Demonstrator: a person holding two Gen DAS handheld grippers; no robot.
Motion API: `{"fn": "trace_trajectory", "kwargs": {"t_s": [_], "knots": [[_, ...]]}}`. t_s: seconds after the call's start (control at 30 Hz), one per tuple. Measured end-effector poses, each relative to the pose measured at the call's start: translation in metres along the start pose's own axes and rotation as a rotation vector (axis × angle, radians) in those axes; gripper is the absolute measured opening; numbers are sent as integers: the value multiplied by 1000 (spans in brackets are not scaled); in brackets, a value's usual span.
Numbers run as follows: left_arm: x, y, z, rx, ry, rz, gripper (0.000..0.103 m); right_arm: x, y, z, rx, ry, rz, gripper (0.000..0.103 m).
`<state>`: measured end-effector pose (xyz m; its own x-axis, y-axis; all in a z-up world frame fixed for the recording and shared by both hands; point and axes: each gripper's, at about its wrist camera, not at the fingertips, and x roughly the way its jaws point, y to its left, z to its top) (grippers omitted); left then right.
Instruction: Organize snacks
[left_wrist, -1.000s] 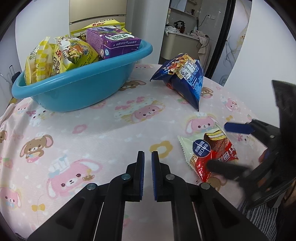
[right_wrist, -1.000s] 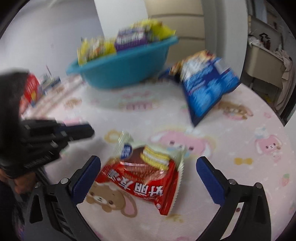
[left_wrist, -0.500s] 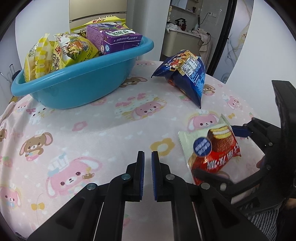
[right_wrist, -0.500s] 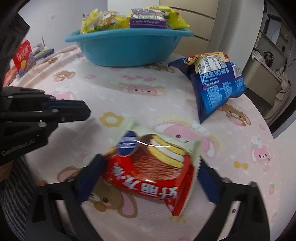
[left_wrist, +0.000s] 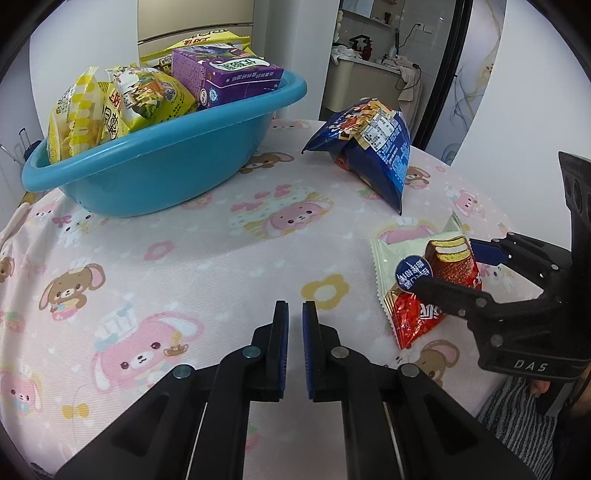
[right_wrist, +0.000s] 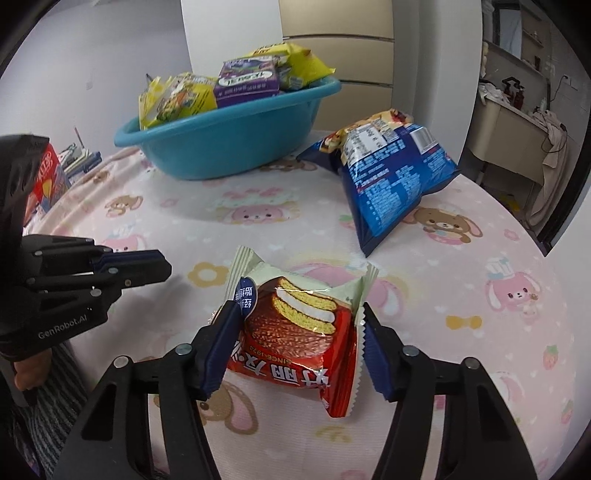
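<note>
The right gripper (right_wrist: 295, 332) has its two blue-padded fingers pressed against opposite sides of the red-and-cream foil-wrapped chocolate pie packet (right_wrist: 295, 328), which it holds at the near right part of the round table covered with a pink cartoon-animal cloth (left_wrist: 207, 254). Whether the packet rests on the cloth or is raised off it cannot be told. The left gripper (left_wrist: 294, 325) is over the near centre of the table with its fingers drawn narrow, a thin gap between the pads, and nothing between them. The dark blue crinkled snack bag (left_wrist: 373, 151) lies at the far right. The turquoise plastic basin (left_wrist: 162, 162) stands at the far left, filled with yellow snack bags (left_wrist: 122, 99) and a purple carton (left_wrist: 225, 77).
</note>
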<state>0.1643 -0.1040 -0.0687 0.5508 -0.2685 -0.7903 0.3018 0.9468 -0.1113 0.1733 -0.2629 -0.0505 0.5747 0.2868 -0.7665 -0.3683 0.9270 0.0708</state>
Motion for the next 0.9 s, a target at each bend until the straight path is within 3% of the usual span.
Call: {"fn": "trace_trajectory", "kwargs": {"t_s": [0.33, 0.9], "knots": [[11, -4, -2, 15, 63, -2, 8, 9, -2, -1, 6, 53, 5, 67], [10, -4, -2, 17, 58, 1, 8, 8, -2, -2, 3, 50, 7, 67]]}}
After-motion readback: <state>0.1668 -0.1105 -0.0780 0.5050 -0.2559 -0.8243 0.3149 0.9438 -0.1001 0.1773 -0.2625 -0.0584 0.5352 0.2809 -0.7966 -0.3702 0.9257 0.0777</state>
